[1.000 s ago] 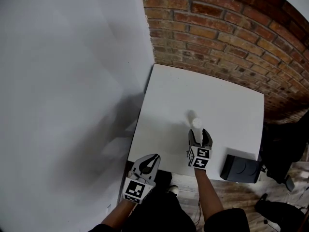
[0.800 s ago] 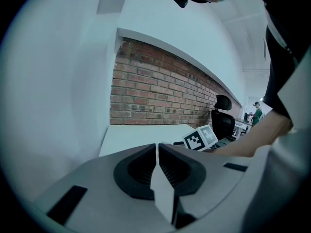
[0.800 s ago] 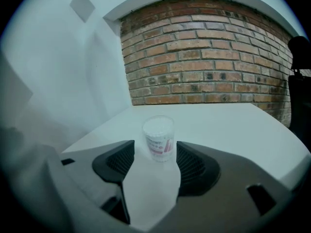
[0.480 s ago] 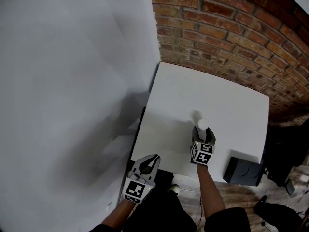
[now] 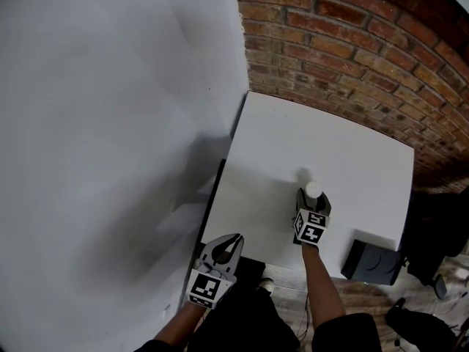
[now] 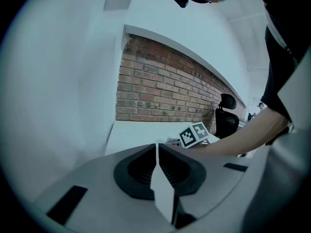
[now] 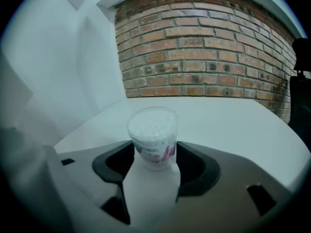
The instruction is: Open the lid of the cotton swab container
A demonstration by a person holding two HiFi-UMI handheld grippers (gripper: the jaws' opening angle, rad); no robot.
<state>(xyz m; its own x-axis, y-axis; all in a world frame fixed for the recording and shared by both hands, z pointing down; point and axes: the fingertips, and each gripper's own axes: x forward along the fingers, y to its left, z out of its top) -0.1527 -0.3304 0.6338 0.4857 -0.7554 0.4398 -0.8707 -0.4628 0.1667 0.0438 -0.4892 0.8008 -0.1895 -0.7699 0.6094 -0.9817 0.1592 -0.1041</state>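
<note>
The cotton swab container (image 5: 314,190) is a small clear tub packed with white swabs, its lid on, standing upright on the white table (image 5: 330,141). My right gripper (image 5: 313,199) reaches it from the near side. In the right gripper view the container (image 7: 152,137) sits between the jaws, whose dark pads (image 7: 192,166) lie against its two sides; the gripper (image 7: 152,160) is shut on it. My left gripper (image 5: 234,239) hangs off the table's near left corner, shut and holding nothing. Its closed jaws (image 6: 156,148) point along the table toward the right gripper's marker cube (image 6: 193,134).
A black box (image 5: 374,262) lies at the table's near right corner. A brick wall (image 5: 352,42) stands behind the table and a white wall (image 5: 110,123) along its left side. A black office chair (image 6: 226,121) is off to the right.
The right gripper has moved forward, and the container now stands between its jaws instead of ahead of them. The left gripper has stayed in place, shut.
</note>
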